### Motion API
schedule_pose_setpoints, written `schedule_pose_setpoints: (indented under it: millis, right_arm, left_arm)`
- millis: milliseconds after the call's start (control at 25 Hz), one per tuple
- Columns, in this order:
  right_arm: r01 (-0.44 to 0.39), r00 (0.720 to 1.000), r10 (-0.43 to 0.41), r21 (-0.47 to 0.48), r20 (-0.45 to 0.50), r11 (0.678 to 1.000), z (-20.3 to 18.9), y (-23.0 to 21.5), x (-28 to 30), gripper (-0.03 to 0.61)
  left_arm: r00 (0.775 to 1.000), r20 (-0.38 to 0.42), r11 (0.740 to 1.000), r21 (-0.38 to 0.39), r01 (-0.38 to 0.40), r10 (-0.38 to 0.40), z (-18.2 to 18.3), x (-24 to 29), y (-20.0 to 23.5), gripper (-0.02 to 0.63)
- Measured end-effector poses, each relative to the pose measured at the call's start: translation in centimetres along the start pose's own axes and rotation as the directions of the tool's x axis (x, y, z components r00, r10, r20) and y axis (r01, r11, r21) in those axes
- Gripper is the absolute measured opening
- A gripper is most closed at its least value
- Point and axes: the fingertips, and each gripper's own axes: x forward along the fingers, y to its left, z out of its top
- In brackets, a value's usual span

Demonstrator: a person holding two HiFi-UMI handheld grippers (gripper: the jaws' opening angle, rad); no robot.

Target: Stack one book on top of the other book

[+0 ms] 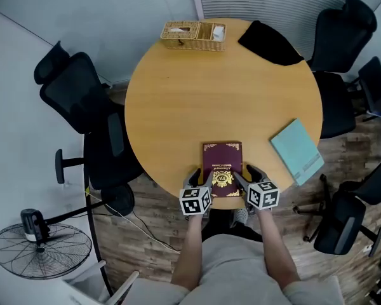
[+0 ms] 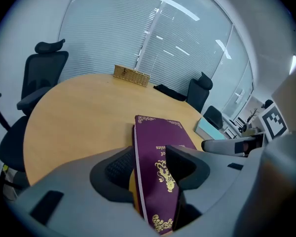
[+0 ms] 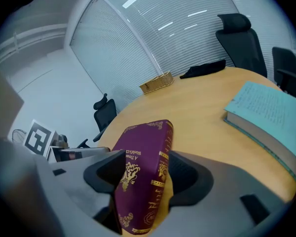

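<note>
A maroon book with gold print (image 1: 222,165) lies at the near edge of the round wooden table (image 1: 178,107). My left gripper (image 1: 200,178) is shut on its left near side, and my right gripper (image 1: 244,176) is shut on its spine side. In the left gripper view the maroon book (image 2: 155,139) sits wedged between the jaws of the left gripper (image 2: 150,169). In the right gripper view the maroon book (image 3: 148,144) stands between the jaws of the right gripper (image 3: 144,174), spine showing. A teal book (image 1: 296,150) lies flat at the table's right edge, also the teal book (image 3: 269,115) to my right.
A wicker basket (image 1: 193,35) and a black cloth (image 1: 270,43) lie at the far side of the table. Black office chairs (image 1: 76,97) stand left of the table, with another chair (image 1: 343,37) at the right. A floor fan (image 1: 41,246) lies at lower left.
</note>
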Motion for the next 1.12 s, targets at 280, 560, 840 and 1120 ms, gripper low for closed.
schedule_pose_setpoints:
  millis: [280,560,840,1120]
  right_arm:
    - [-0.003,1.0,0.004,0.078,-0.005,0.997,-1.6,-1.2,1.7,0.272]
    - [-0.043,0.999,0.039,0.246,0.022,0.968,-2.7,-1.4,2.6,0.261]
    - [0.005,1.0,-0.007,0.204,0.01,0.979,-2.2,-0.9,2.3,0.255]
    - [0.016,0.999,-0.022,0.178,0.034,0.984,-1.1,-0.6,1.4,0.255]
  left_arm:
    - [0.997,-0.027,0.997,-0.023,0.07,-0.071,-1.0,2.2,-0.2,0.218]
    - [0.99,-0.026,0.985,-0.111,0.135,-0.139,-1.3,2.6,-0.1,0.216]
    - [0.991,-0.037,0.985,-0.121,0.122,-0.127,-1.2,2.3,-0.3,0.195]
    - [0.991,-0.024,0.987,-0.094,0.126,-0.129,0.1,1.7,-1.0,0.195]
